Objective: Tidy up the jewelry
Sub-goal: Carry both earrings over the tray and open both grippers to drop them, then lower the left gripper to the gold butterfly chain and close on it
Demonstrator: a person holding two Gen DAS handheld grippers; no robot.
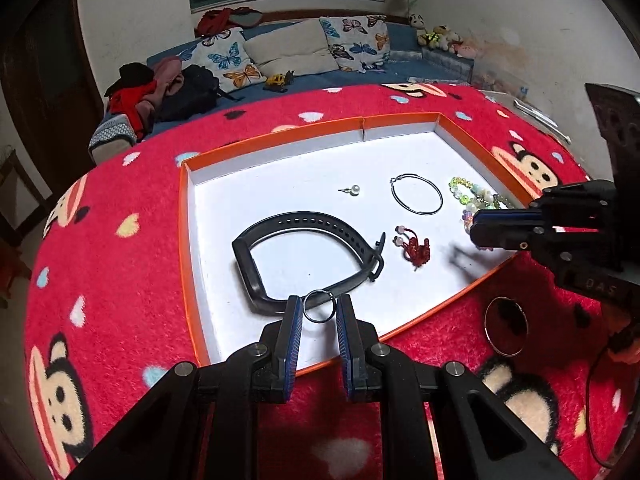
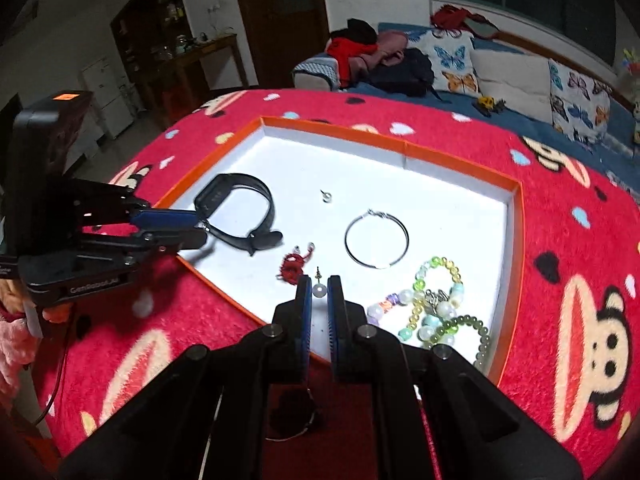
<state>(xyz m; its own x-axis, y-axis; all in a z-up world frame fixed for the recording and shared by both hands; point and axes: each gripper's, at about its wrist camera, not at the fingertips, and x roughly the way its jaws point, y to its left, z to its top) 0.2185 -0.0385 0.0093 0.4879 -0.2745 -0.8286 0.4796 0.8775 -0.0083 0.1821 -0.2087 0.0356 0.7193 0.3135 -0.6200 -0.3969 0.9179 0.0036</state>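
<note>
Left gripper (image 1: 318,312) pinches a small silver ring (image 1: 317,306) low in centre frame, hanging over the tray's (image 1: 184,240) near rim, white floor straight ahead. Right gripper (image 2: 319,290) clamps a pearl earring (image 2: 319,289), its post pointing up, also over the tray's near edge. Hoop (image 2: 377,237) and beads (image 2: 436,304) lie inside. Red monkey cloth (image 1: 100,208) beneath; sofa (image 1: 288,56) beyond.

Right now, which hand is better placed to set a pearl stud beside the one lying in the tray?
Right. The right gripper pinches a pearl stud over the tray, with the loose stud straight ahead of it. The left gripper holds a ring instead.
</note>
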